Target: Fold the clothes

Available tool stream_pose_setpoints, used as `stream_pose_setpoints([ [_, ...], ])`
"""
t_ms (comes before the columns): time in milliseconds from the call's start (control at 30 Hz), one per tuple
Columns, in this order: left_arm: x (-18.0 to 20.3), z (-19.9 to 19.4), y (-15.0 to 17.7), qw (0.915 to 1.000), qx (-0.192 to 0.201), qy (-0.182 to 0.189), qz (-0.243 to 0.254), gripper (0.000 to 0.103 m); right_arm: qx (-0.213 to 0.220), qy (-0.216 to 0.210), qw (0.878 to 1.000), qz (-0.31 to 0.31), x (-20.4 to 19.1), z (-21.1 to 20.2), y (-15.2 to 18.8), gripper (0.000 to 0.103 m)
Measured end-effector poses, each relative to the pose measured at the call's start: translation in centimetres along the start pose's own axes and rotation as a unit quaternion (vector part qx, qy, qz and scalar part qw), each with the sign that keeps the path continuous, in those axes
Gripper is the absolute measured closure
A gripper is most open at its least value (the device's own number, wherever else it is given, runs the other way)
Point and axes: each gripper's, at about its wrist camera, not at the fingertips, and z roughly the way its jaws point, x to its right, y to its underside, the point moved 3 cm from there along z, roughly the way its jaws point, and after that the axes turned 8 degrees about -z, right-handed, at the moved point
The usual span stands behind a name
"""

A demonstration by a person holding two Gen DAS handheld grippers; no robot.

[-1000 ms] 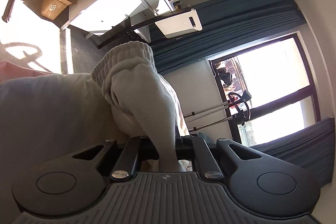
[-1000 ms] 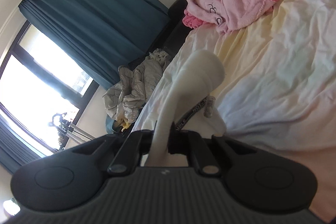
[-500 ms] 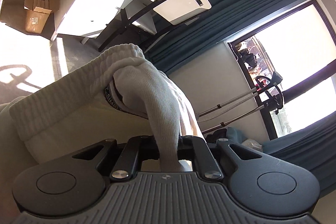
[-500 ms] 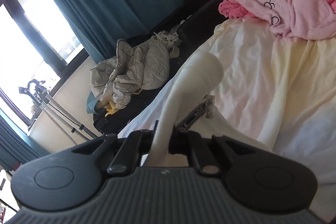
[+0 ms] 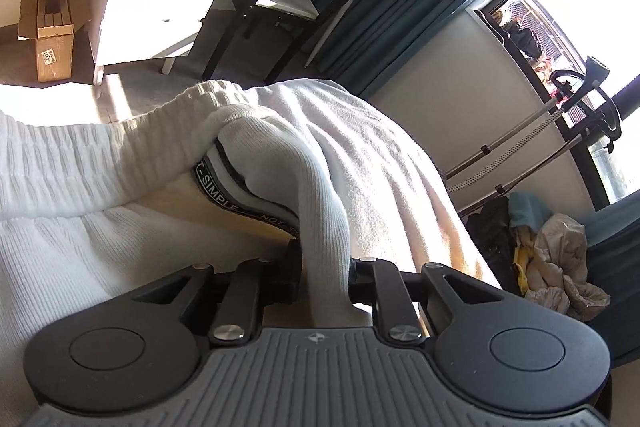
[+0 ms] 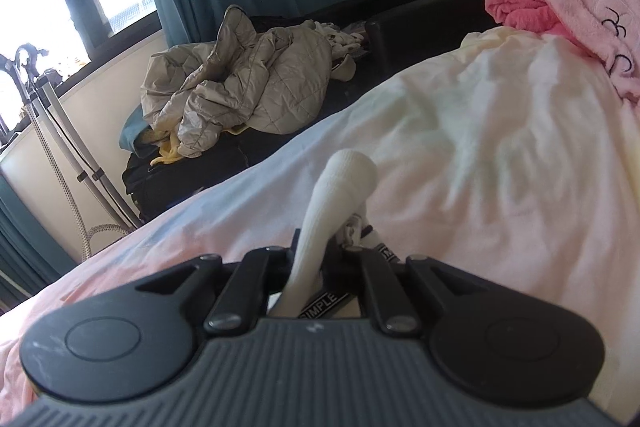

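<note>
The fingertips of both grippers are hiding behind white ribbed cloth. The left gripper [image 5: 322, 267] is pinching the waistband of the pants [image 5: 360, 163], jaws closed on it; the rest of the garment is draping out of frame. The right gripper [image 6: 310, 259] is clamping another stretch of waistband just above the bed [image 6: 500, 155]. A cardboard box [image 5: 50, 27] is standing open, contents unclear.

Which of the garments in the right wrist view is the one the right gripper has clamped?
The white ribbed garment, pinched in the right gripper. The pink fleece robe lies loose on the bed, and the beige quilted jacket is heaped on the dark sofa.
</note>
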Motion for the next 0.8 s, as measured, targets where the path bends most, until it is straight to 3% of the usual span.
stream_pose_setpoints([
  [100,-0.1,-2.3,0.2,0.9996,0.0,0.02,0.021,0.073,0.007,-0.01,1.0,-0.001,0.3,-2.5,-0.2,0.083],
  [167,-0.6,-4.8,0.5,0.9991,0.009,0.034,0.024,0.052,0.004,-0.01,1.0,-0.012,0.3,-4.4,0.1,0.08],
  [267,-1.4,-8.9,1.0,0.9973,0.02,0.064,0.031,0.037,0.007,-0.029,1.0,0.0,0.5,-8.2,0.9,0.074],
  [367,-2.8,-13.1,2.1,0.9957,0.033,0.079,0.036,0.018,0.016,-0.048,0.998,0.028,1.1,-12.1,1.8,0.058],
  [400,-3.4,-14.3,2.4,0.9952,0.04,0.083,0.033,0.018,0.013,-0.054,0.998,0.038,1.3,-13.2,2.2,0.051],
  [567,-8.0,-18.1,3.8,0.9962,0.01,0.084,-0.02,0.018,-0.026,-0.084,0.992,0.089,2.7,-15.8,4.6,0.048],
  [667,-10.2,-18.6,4.3,0.9954,-0.023,0.078,-0.051,0.018,-0.048,-0.105,0.986,0.121,3.5,-16.4,5.9,0.039],
  [800,-12.7,-16.6,5.2,0.9904,-0.063,0.066,-0.104,0.018,-0.076,-0.131,0.975,0.16,4.3,-16.9,7.5,0.036],
])
